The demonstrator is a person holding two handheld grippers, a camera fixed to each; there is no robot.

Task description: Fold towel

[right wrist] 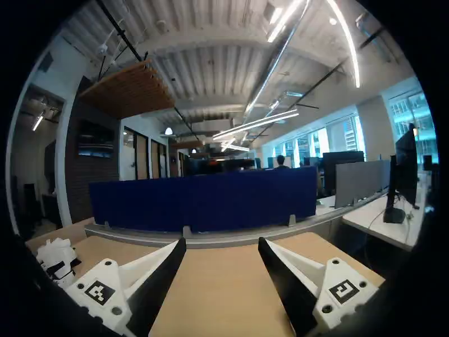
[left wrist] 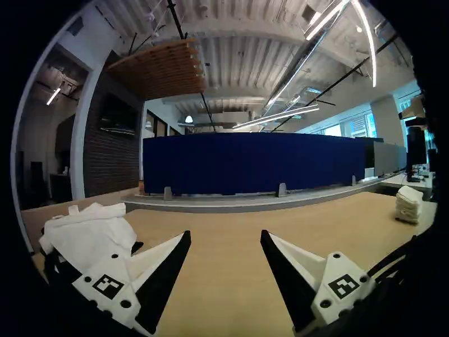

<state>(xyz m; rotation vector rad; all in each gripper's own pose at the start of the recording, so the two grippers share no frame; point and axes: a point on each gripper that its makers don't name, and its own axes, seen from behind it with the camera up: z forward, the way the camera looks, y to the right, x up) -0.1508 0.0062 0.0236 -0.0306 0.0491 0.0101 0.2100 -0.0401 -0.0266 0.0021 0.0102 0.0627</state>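
Wooden tabletop, blue partition behind, crumpled white towel near left gripper, its jaws wide, right gripper jaws wide too

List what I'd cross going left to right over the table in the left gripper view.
Crumpled towel → left gripper, fingers open → folded stack at the far right edge.
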